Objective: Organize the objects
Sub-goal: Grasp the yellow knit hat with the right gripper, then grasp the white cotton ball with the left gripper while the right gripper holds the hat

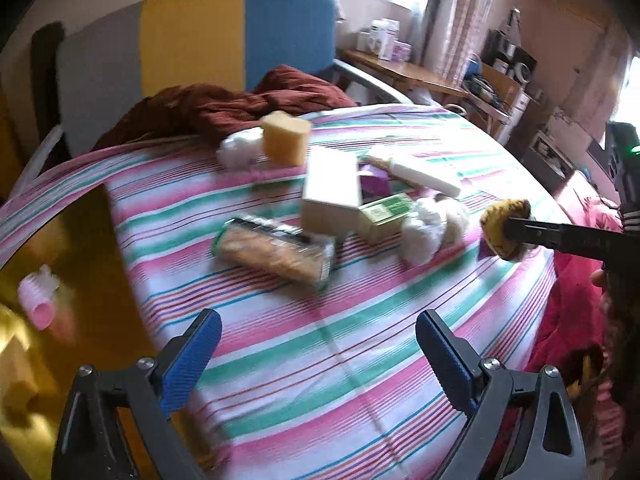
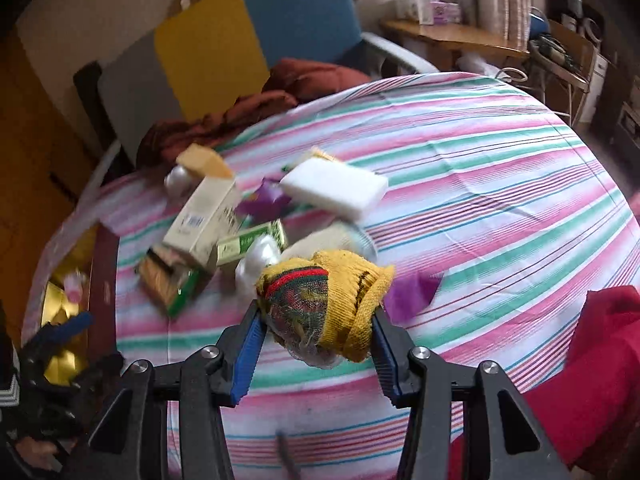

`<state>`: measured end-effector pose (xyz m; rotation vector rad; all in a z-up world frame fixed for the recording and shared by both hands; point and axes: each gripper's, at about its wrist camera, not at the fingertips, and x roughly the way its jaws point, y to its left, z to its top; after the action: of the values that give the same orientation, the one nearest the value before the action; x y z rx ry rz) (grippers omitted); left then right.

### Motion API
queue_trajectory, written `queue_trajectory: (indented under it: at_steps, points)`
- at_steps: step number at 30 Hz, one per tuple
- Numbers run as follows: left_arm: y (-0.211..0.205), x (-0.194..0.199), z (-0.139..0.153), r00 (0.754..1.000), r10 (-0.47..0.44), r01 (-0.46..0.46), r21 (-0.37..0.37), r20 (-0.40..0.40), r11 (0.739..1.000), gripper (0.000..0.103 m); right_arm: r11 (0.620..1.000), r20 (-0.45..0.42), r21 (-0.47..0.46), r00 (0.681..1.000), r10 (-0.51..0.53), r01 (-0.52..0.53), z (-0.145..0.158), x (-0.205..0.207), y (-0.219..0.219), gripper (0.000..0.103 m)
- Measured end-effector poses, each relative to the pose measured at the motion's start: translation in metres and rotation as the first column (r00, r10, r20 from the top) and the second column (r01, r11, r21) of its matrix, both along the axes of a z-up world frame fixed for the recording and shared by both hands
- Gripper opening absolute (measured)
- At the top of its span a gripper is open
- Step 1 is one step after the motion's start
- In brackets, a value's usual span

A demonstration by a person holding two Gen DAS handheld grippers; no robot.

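My right gripper (image 2: 317,312) is shut on a rolled yellow sock bundle (image 2: 344,292) with a red and green band, held above the striped tablecloth (image 2: 480,184). The left wrist view shows that bundle (image 1: 506,229) at the right. My left gripper (image 1: 318,316) is open over bare cloth with nothing between its fingers. Beyond it lie a cracker packet (image 1: 276,252), a cream box (image 1: 332,192), a small green box (image 1: 384,216), a yellow sponge (image 1: 286,138) and a white fluffy item (image 1: 420,236). A white foam block (image 2: 336,188) and a purple scrap (image 2: 412,294) lie nearby.
A gold-lined box (image 1: 80,240) at the table's left edge holds a pink hair roller (image 1: 38,300). A maroon cloth (image 1: 224,108) is heaped at the far edge before a grey, yellow and blue chair (image 1: 192,36). A red cloth (image 2: 600,360) lies at the right.
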<state>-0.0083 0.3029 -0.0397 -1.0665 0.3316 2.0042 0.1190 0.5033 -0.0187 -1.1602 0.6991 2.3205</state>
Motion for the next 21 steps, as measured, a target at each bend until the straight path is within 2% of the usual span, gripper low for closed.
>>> queue_trajectory:
  at_steps: [2, 5, 6, 9, 11, 15, 21]
  points:
    - [0.015, 0.002, -0.002, 0.999, -0.032, 0.032, 0.001, 0.006, 1.000, 0.098, 1.000, -0.044, -0.013, 0.999, -0.012, 0.012, 0.000, 0.003, 0.003, 0.050]
    - [0.036, 0.004, -0.008, 0.997, -0.071, 0.070, 0.015, 0.020, 0.997, 0.097, 0.995, -0.172, -0.101, 0.985, -0.026, 0.009, -0.001, 0.012, 0.012, 0.050]
    - [0.041, 0.004, -0.009, 0.997, -0.079, 0.078, 0.015, 0.021, 0.997, 0.096, 0.993, -0.187, -0.115, 0.981, -0.040, 0.019, -0.001, 0.014, 0.015, 0.050]
    - [0.061, 0.004, -0.015, 0.992, -0.121, 0.121, 0.016, 0.032, 0.993, 0.086, 0.978, -0.219, -0.200, 0.971, -0.095, 0.050, -0.011, 0.021, 0.027, 0.050]
    - [0.074, 0.005, -0.019, 0.989, -0.142, 0.141, 0.006, 0.034, 0.990, 0.083, 0.975, -0.241, -0.213, 0.965, -0.108, 0.056, -0.011, 0.023, 0.030, 0.050]
    - [0.097, 0.007, -0.030, 0.982, -0.181, 0.181, -0.009, 0.056, 0.983, 0.068, 0.972, -0.256, -0.227, 0.960, -0.114, 0.055, -0.011, 0.024, 0.032, 0.050]
    - [0.125, 0.006, -0.045, 0.980, -0.192, 0.194, -0.035, 0.055, 0.980, 0.066, 0.970, -0.261, -0.238, 0.959, -0.113, 0.049, -0.013, 0.026, 0.034, 0.050]
